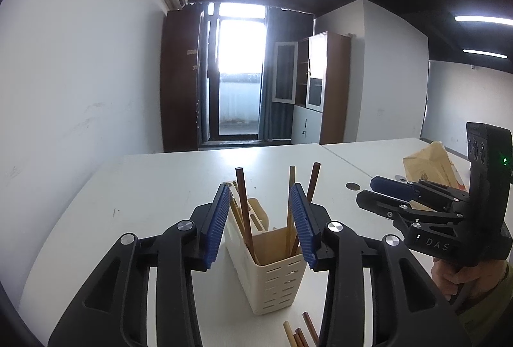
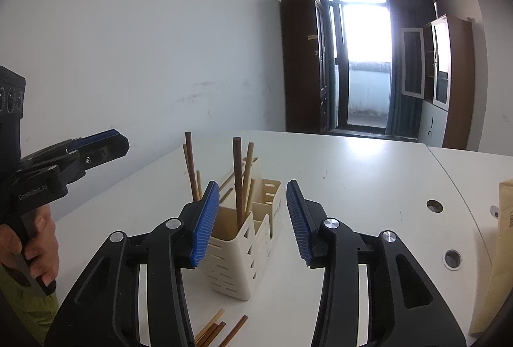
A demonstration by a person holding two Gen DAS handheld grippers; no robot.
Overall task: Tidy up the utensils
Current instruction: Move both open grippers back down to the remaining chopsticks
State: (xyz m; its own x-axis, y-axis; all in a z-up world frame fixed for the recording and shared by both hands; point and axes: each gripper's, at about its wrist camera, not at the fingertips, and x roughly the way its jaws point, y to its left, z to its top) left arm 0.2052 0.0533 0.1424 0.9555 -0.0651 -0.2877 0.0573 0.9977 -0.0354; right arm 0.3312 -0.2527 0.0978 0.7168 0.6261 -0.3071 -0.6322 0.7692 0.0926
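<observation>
A cream slotted utensil holder [image 1: 272,276] [image 2: 234,263] stands on the white table [image 1: 154,186] [image 2: 368,167]. Several brown and tan chopsticks [image 1: 244,209] [image 2: 238,177] stand upright in its compartments. More chopsticks lie loose on the table in front of it [image 1: 303,331] [image 2: 221,329]. My left gripper [image 1: 261,218] is open, its blue pads level with the holder's top and either side of the standing sticks, touching none. My right gripper [image 2: 253,218] is open just right of the holder, nothing between its pads. Each gripper shows in the other's view [image 1: 378,193] [image 2: 105,141], held by a hand.
A tan paper envelope [image 1: 433,167] [image 2: 500,250] lies on the table to the right. Round cable holes [image 2: 434,206] dot the table there. A white wall runs along the left; a bright balcony door and brown cabinets stand beyond the table's far edge.
</observation>
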